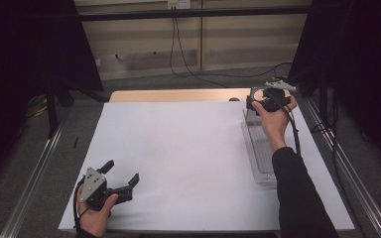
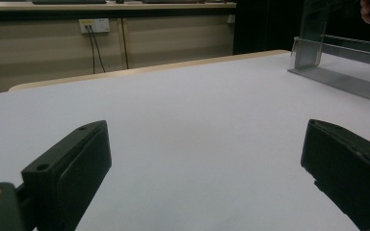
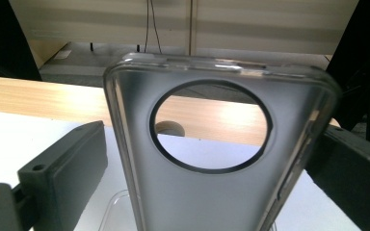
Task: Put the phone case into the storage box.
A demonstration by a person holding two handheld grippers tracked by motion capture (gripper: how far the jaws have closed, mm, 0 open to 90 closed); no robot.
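Observation:
A translucent grey phone case (image 3: 207,202) with a round camera cutout stands upright at the far end of a clear plastic stand (image 1: 260,156) on the table's right side. My right gripper (image 1: 259,100) is at the case (image 1: 256,93), open, with one black jaw on either side of it; the right jaw looks close against the case's edge and the left jaw stands apart. Over the near left corner of the white sheet (image 1: 178,148) is my left gripper (image 1: 123,172), open and with nothing between its jaws. In the left gripper view the left gripper (image 2: 204,144) faces the stand (image 2: 337,79).
The bare wooden table edge (image 1: 173,95) runs along the far side, with a small round hole (image 3: 168,127) in it near the case. Metal rails flank the table. Cables hang from a wall socket (image 2: 94,25) beyond.

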